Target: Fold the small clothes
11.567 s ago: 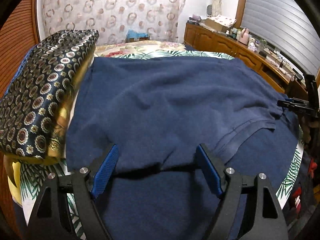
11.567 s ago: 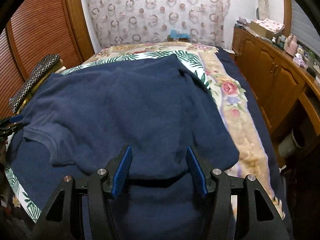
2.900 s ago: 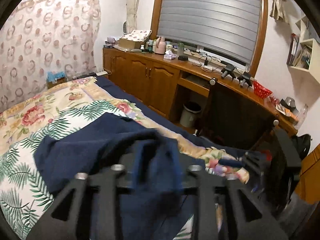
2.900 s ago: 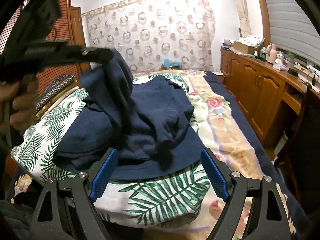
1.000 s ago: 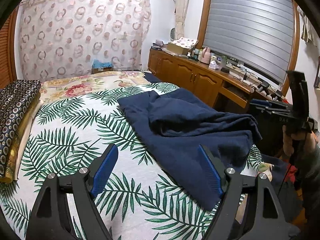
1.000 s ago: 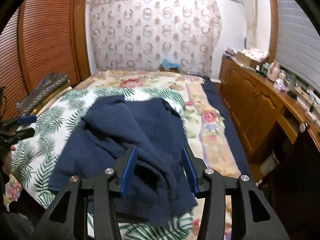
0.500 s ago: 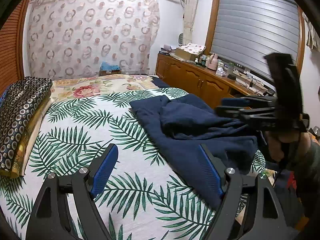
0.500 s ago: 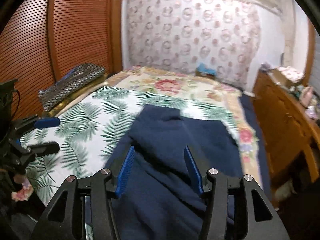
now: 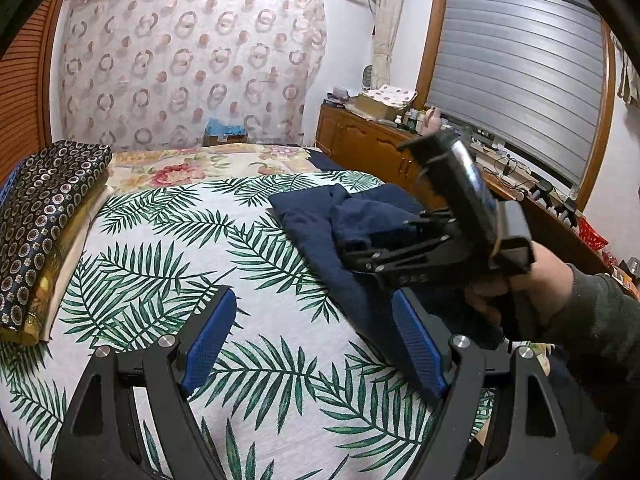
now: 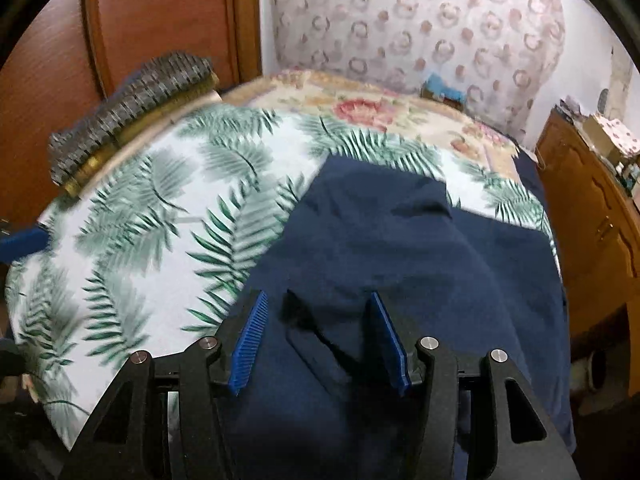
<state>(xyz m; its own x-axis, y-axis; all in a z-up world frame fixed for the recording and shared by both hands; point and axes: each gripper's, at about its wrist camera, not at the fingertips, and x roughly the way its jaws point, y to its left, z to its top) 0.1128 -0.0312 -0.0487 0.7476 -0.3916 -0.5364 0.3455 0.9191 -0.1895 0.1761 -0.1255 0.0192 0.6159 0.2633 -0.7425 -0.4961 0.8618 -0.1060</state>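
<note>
A navy blue garment lies bunched on the right side of the palm-leaf bedspread; in the right wrist view it fills the lower middle. My left gripper is open and empty, above the bedspread just left of the garment. My right gripper is open, low over the garment's near part with cloth between the blue pads, not clamped. In the left wrist view the right gripper's body is held by a hand over the garment.
A stack of folded patterned blankets lies along the bed's left edge, also in the right wrist view. A wooden dresser with clutter stands right of the bed. A wooden door is at the left.
The right gripper has swung left and down over the garment and now stands in front of the left camera. The left gripper stays open and has barely moved.
</note>
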